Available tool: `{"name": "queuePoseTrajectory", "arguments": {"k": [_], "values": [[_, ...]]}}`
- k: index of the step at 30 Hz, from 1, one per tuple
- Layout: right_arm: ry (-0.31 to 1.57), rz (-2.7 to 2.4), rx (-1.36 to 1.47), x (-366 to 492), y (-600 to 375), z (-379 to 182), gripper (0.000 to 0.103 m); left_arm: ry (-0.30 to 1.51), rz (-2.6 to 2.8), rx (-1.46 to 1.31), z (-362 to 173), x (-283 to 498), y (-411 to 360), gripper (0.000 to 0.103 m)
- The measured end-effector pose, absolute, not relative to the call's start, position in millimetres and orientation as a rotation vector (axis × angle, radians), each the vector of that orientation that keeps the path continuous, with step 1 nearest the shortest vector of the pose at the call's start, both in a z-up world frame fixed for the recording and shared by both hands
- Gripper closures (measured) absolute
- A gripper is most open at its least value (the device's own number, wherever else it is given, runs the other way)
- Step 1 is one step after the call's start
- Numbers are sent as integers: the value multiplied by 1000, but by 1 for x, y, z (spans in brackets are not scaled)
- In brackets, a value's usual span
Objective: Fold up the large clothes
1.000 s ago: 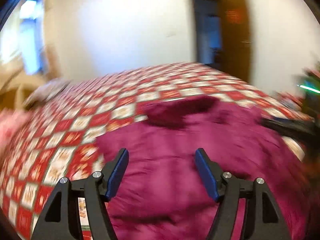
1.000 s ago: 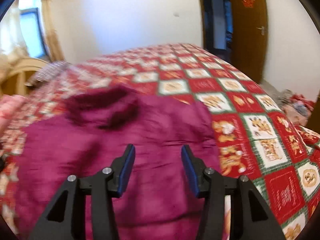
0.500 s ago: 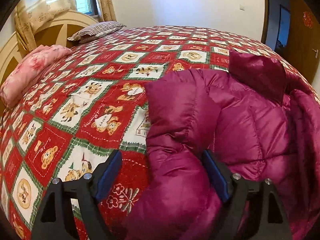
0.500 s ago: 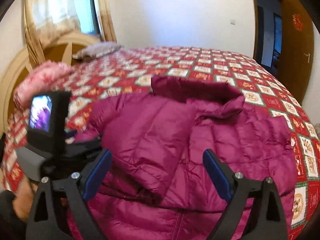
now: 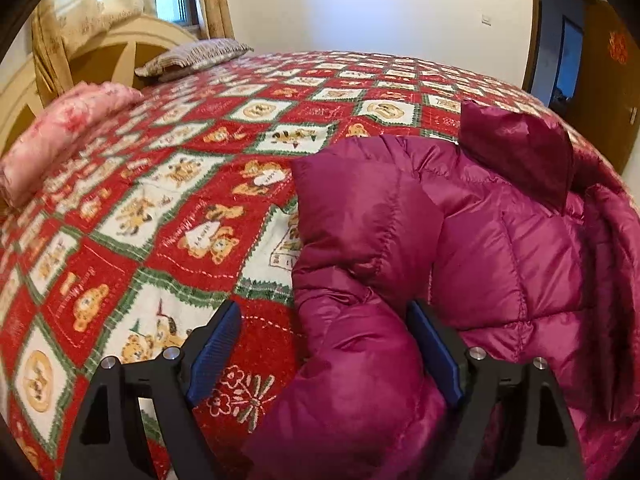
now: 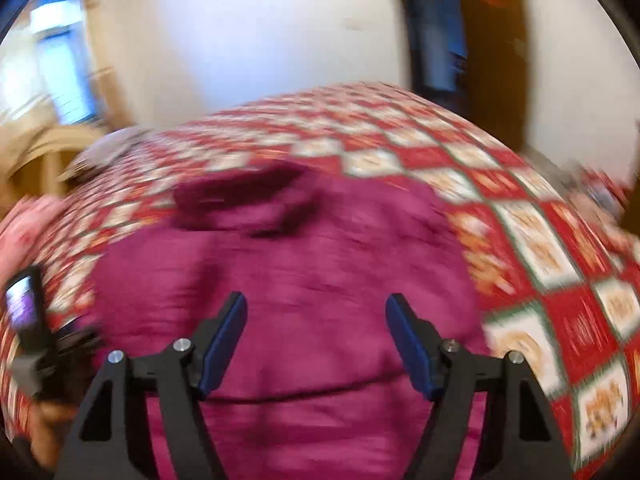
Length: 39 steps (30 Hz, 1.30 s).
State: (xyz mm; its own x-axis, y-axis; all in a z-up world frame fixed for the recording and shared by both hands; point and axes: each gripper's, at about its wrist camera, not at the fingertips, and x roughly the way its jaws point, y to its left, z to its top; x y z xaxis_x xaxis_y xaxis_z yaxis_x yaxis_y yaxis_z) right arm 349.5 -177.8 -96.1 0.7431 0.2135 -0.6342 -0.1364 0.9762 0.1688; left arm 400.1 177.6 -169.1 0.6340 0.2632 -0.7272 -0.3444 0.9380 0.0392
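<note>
A magenta puffer jacket (image 5: pixel 500 248) lies spread on the bed, collar (image 5: pixel 516 140) at the far side. Its left sleeve (image 5: pixel 360 240) is folded in and runs toward me between the jaws of my left gripper (image 5: pixel 324 312). Those jaws are opening: the right pad rests against the sleeve, the left pad stands clear over the quilt. In the blurred right wrist view my right gripper (image 6: pixel 316 300) hangs above the jacket (image 6: pixel 320 240) body with jaws wide and closing, and nothing is pinched. The left gripper's screen (image 6: pixel 22 304) shows at the left edge.
A red, white and green patchwork quilt (image 5: pixel 180 200) covers the bed. A pink folded blanket (image 5: pixel 60 132) and a striped pillow (image 5: pixel 196 54) lie by the wooden headboard (image 5: pixel 112 52). A brown door (image 5: pixel 600 80) stands at the right.
The left gripper came down to the jacket's left sleeve, opened wider, and has since stayed put. The right view swung right and blurred; its jaws widened, then narrowed.
</note>
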Motion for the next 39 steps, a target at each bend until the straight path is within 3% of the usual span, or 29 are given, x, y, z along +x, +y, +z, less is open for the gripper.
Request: {"name": "queuePoseTrajectory", "arguments": {"k": [1, 4, 8, 10, 15, 18, 21, 25, 28, 30, 33, 38, 39], "values": [[702, 249, 95, 348, -162, -93, 27, 809, 356, -92, -169, 400, 175, 18], [732, 381, -40, 347, -100, -102, 11, 803, 354, -106, -168, 397, 178, 18], [780, 394, -230, 362, -50, -134, 10, 805, 338, -148, -170, 395, 184, 17], [801, 334, -237, 376, -60, -144, 10, 807, 338, -141, -171, 396, 183, 17], [818, 11, 47, 386, -174, -135, 11, 809, 334, -142, -172, 397, 183, 17], [804, -260, 99, 372, -237, -128, 23, 808, 334, -145, -172, 396, 183, 17], [731, -240, 230, 358, -264, -109, 24, 807, 342, -135, -171, 397, 182, 17], [664, 21, 195, 370, -214, -84, 28, 801, 362, -102, -171, 397, 179, 16], [701, 213, 166, 395, -165, -89, 44, 802, 350, -124, -171, 396, 181, 16], [788, 252, 156, 404, -147, -108, 68, 810, 326, -170, -173, 396, 187, 16], [907, 209, 131, 423, -152, -148, 76, 811, 285, -238, -174, 393, 195, 14], [943, 252, 109, 426, -169, -150, 72, 798, 225, -164, -153, 390, 184, 14], [937, 252, 124, 427, -169, -142, 63, 763, 208, -134, -139, 389, 177, 14]]}}
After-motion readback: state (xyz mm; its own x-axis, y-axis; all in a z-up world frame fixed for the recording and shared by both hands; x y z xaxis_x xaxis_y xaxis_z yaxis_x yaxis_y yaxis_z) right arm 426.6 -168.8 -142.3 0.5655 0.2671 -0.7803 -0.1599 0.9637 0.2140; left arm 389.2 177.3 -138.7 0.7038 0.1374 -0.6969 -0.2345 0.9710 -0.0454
